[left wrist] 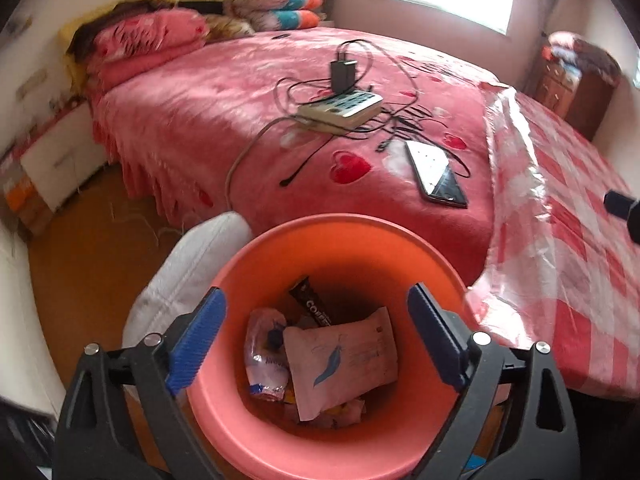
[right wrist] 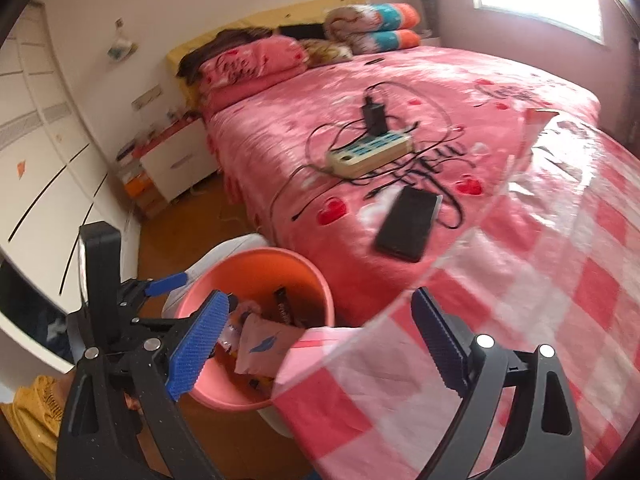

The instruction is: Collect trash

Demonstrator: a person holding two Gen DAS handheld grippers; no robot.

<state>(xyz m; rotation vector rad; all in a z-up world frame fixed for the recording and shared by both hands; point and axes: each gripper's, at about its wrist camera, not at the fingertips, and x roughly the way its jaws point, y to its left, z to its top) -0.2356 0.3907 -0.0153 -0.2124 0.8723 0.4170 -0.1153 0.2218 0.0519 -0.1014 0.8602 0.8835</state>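
Left gripper [left wrist: 316, 340] spread wide, empty, right over the bin [left wrist: 340, 236]; pink packet [left wrist: 344, 360] lying below. Right gripper [right wrist: 316, 344] spread too, above the checked cloth [right wrist: 540, 300].

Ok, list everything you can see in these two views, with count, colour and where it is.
Bin: one, orange-pink, floor beside the bed.
Trash in bin: pink pouch, black coffee sachet, crushed clear bottle.
Blanket: one, pink with red hearts, on the bed.
Power strip: one, cream, mid-bed, black cables around it.
Charger: one, black, plugged into the strip.
Phone: one, black, near the bed's edge.
Checked cloth: one, red-white, bed's right side.
Left gripper: open, above the bin.
Right gripper: open, empty.
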